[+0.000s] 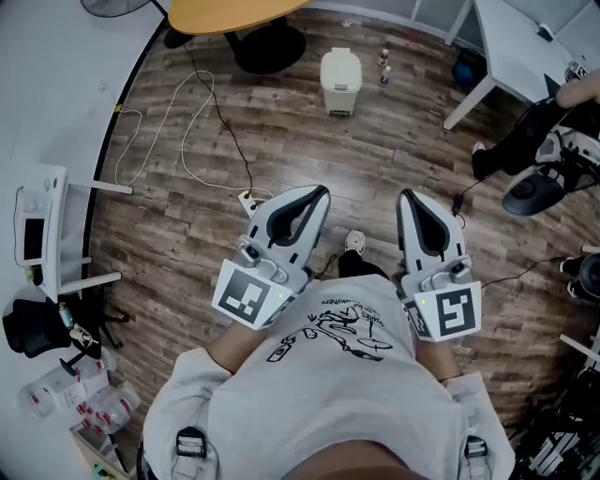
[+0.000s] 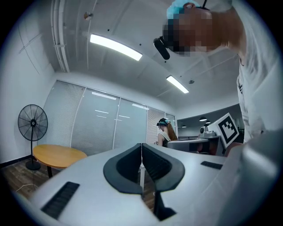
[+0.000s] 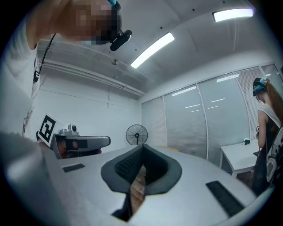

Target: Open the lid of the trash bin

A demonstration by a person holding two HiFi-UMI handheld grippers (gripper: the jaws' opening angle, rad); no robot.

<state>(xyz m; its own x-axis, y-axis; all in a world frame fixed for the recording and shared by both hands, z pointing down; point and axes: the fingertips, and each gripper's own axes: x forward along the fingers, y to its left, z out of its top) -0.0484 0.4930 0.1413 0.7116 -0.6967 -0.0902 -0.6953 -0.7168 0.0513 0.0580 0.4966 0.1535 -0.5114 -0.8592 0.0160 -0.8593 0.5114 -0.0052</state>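
Close against your chest, you are holding two items.

- Item 1, at 11 o'clock: left gripper (image 1: 320, 192). Its jaws are pressing together at the tips and gripping nothing. It is pointing toward 1 o'clock.
- Item 2, at 1 o'clock: right gripper (image 1: 410, 195). Its jaws are meeting at the tips too, with nothing between them. It is pointing toward 12 o'clock.
- Item 3, between the two grippers: your shoe (image 1: 354, 242) is showing on the wooden floor (image 1: 394, 141).
- Item 4, just beyond the left gripper at 11 o'clock: a power strip (image 1: 248, 200) is lying on the floor. A white cable (image 1: 200, 117) is looping away from it toward 10 o'clock.
- Item 5, at 9 o'clock: a white stand (image 1: 42, 230) is sitting by the curved wall.
- Item 6, well ahead at 12 o'clock: trash bin (image 1: 340, 82). It is cream-coloured and standing upright on the floor with its lid down. It is well apart from both grippers, and neither is touching it.
- Item 7, just beside the bin at its 3 o'clock: two small bottles (image 1: 383, 67) are standing on the floor.
- Item 8, beyond the bin at 11 o'clock: a round wooden table (image 1: 230, 13) is standing on a dark base.
- Item 9, at 2 o'clock: a white desk (image 1: 525, 52) is standing there, with another person (image 1: 548, 117) sitting at it.
- Item 10, farthest out, past the round table: a standing fan (image 2: 32, 124) is standing in front of the blinds.
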